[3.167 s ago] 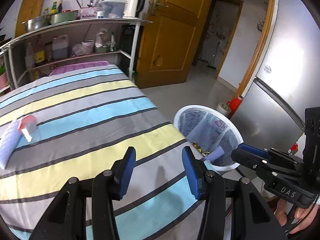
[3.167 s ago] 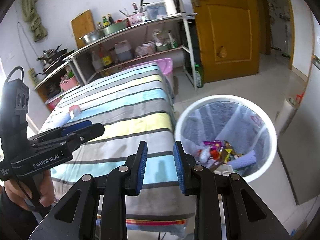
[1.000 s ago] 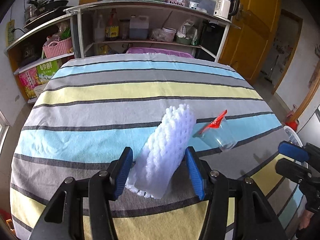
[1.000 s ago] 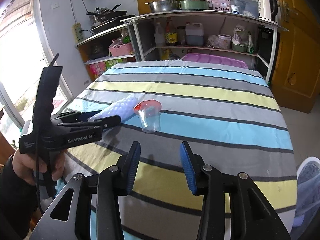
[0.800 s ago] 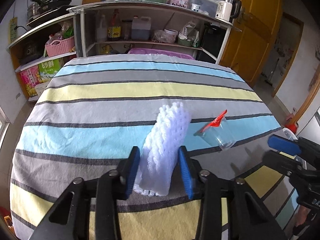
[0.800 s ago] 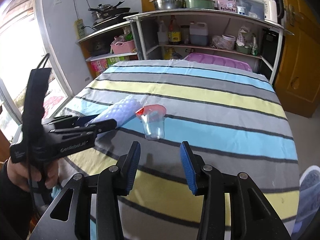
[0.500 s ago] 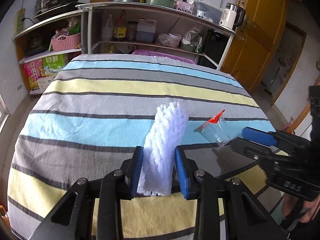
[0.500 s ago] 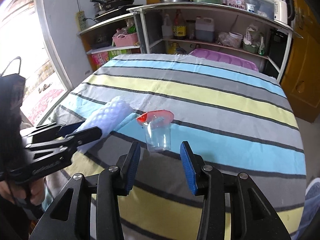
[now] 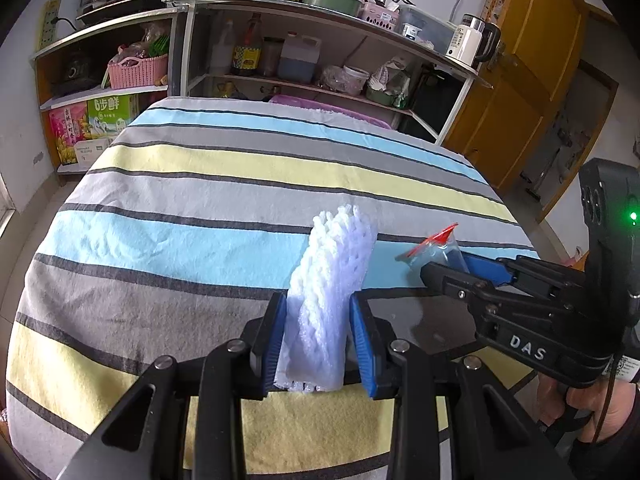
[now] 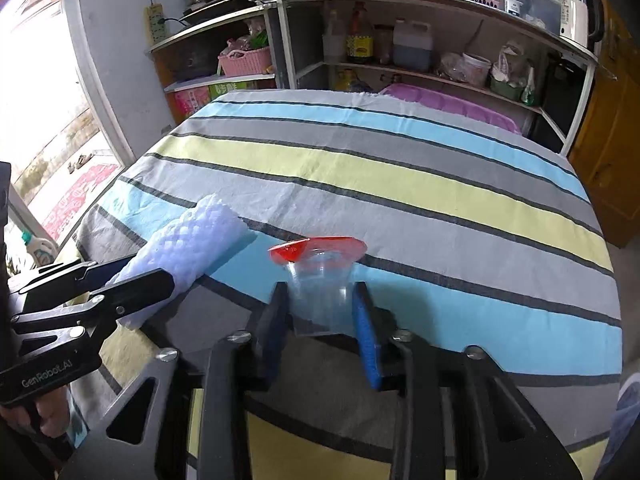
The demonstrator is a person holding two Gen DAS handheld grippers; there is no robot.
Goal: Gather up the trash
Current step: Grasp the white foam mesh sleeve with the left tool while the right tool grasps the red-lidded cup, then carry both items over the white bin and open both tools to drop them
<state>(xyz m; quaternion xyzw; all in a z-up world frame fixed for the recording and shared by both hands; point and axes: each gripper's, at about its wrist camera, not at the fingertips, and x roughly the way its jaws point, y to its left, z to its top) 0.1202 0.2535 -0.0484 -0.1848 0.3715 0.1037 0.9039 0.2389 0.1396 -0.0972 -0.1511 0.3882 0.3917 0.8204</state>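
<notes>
Black plastic left tool (image 9: 320, 340), blue pads (image 9: 362, 344), silver screws, white "DAS" lettering

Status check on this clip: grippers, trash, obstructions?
Left gripper shut on white foam net sleeve. Right gripper around clear plastic cup, grip unconfirmed. Nothing obstructing.

Left gripper (image 9: 318, 340) clamped on foam net (image 9: 328, 304); right gripper (image 9: 444, 270) around cup (image 9: 434, 250), striped table (image 9: 200, 200).

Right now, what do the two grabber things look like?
Both are black, with blue pads on the fingers and silver screws. The left gripper has white "GenRobot.AI" lettering. The right gripper reads "DAS", with a green light and a thin black cable. Bare hands and dark sleeves hold them.
</notes>
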